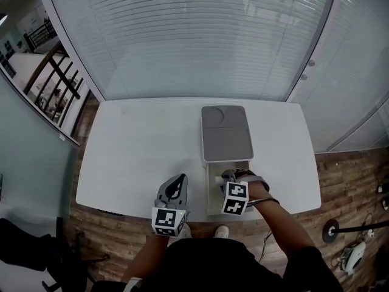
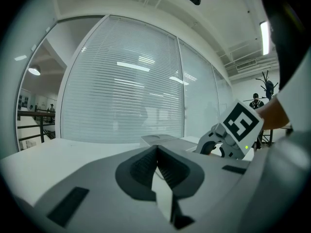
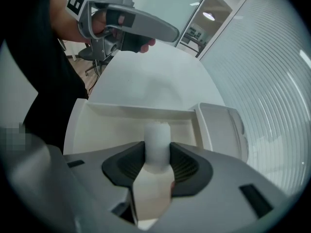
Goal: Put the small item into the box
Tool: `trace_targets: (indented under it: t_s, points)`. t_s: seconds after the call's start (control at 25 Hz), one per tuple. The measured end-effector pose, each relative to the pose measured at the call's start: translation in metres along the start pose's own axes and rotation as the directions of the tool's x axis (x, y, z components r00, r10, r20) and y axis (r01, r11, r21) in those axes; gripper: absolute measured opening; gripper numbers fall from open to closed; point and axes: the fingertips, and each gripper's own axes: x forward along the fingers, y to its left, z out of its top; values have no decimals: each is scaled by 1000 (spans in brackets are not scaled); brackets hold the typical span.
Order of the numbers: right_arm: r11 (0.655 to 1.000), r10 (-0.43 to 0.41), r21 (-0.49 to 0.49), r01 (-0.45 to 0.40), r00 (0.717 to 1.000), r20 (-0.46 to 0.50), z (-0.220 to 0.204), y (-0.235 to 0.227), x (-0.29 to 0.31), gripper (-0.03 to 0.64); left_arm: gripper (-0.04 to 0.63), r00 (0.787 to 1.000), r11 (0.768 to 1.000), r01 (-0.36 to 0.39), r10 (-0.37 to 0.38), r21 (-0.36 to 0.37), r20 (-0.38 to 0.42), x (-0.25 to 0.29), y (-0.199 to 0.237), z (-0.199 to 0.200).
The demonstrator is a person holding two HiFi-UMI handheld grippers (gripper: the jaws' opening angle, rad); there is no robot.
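Two tongs hung over the tabletop (image 1: 140,145): the right tongs (image 3: 157,154) clamped the small white item (image 3: 157,134) over the open box (image 3: 121,111), while the left tongs (image 2: 156,153), pressed together and empty, hung just beside it.

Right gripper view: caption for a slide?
Right tongs grip a small white bottle over the open white box.

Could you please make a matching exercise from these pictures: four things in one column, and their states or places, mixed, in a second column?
1. left gripper
2. right gripper
3. small white item
4. box lid

a. between two jaws, over the open box
b. grey, on the box's far part
c. jaws together, empty
d. jaws closed on something

Pairs: 1-c, 2-d, 3-a, 4-b
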Motion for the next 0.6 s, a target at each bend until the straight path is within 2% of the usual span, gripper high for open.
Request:
trace_targets:
  t_s: [0.12,0.32,0.6]
  points:
    - [999,34,-7,-34,999,-24,-2,4,6,163,8,1000,1000,5,-5,25,-11,-1,1,-4]
    - [997,79,6,-78,996,-49,-10,15,11,166,8,1000,1000,7,-7,21,-10,-3,-2,-7]
    - [997,73,7,-73,996,-51,-11,14,16,181,8,1000,1000,-5,5,18,-2,-8,1,-7]
